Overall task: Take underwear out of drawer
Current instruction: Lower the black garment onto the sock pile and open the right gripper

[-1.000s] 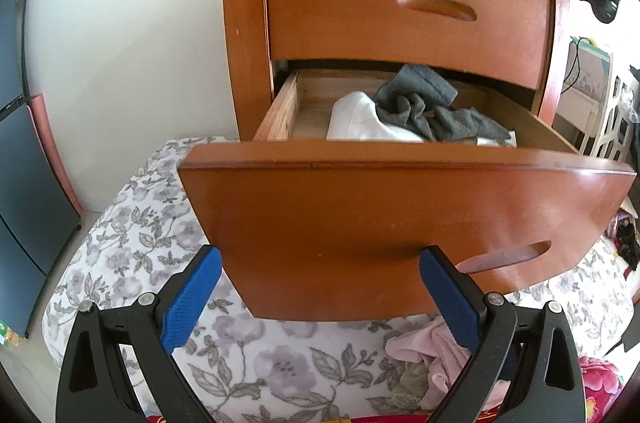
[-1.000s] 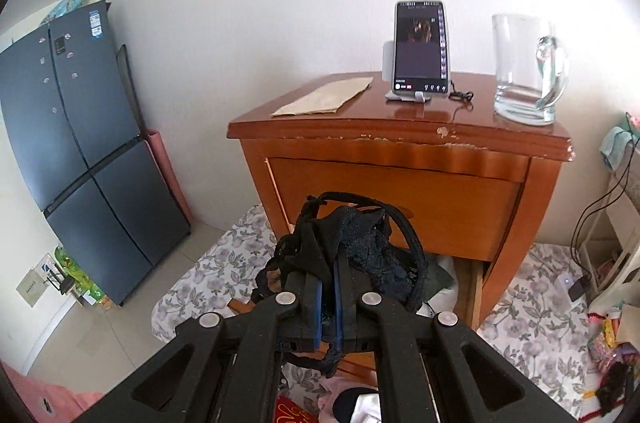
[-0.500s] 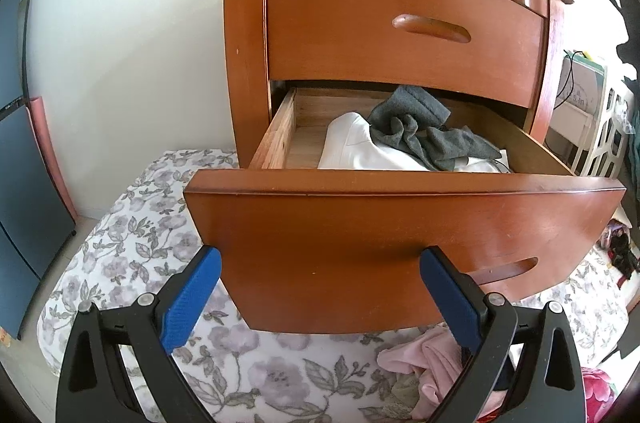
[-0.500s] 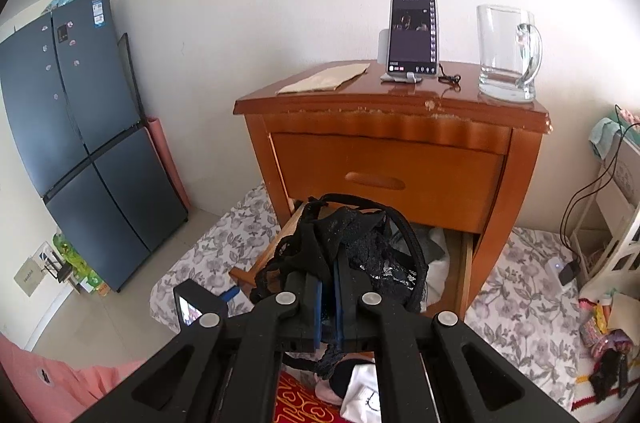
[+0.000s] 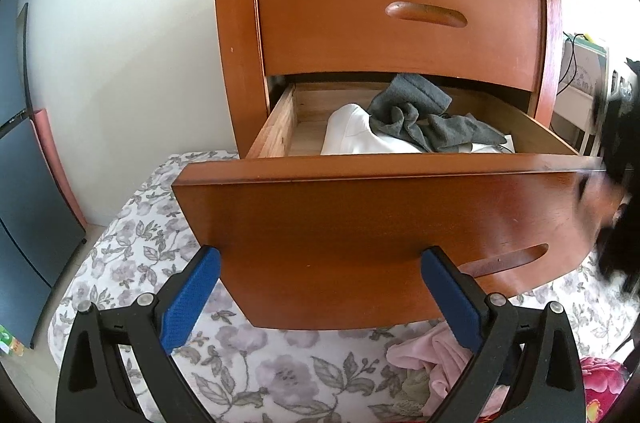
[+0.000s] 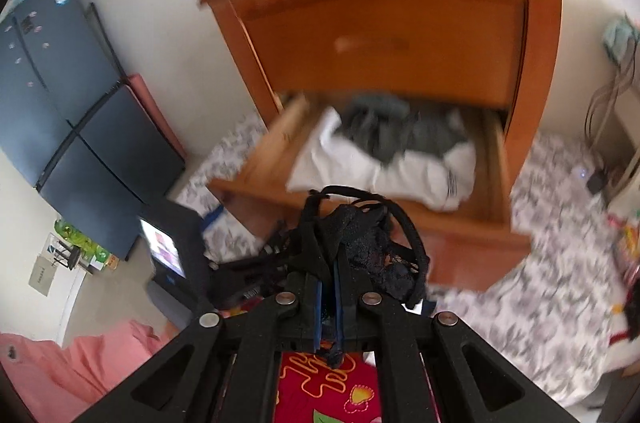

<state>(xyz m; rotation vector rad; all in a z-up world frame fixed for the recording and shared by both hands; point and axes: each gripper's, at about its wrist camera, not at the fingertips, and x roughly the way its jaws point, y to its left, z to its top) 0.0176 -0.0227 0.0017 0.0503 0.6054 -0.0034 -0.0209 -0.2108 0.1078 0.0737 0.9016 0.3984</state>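
Note:
Black lace underwear [image 6: 372,243] hangs bunched from my right gripper [image 6: 328,287], whose blue pads are shut on it, in front of and above the pulled-out lower drawer [image 6: 476,243]. That view is blurred by motion. In the left wrist view the drawer [image 5: 380,223] stands open with a white garment [image 5: 360,137] and grey clothing [image 5: 416,115] inside. My left gripper [image 5: 320,299] is open, its blue fingers [image 5: 192,299] spread wide just in front of the drawer front, holding nothing. A dark blurred shape, the underwear [image 5: 618,183], shows at the right edge.
The wooden nightstand [image 5: 400,11] has a closed upper drawer. A floral mat [image 5: 132,255] covers the floor, with pink clothing [image 5: 436,367] under the drawer. A dark fridge [image 6: 64,95] stands left, pink fabric [image 6: 68,363] lower left, cables [image 6: 608,103] at the right.
My right gripper has swung down and forward with the underwear, from looking at the nightstand top to over the open drawer. The left gripper has shifted slightly; a dark blur entered its right edge.

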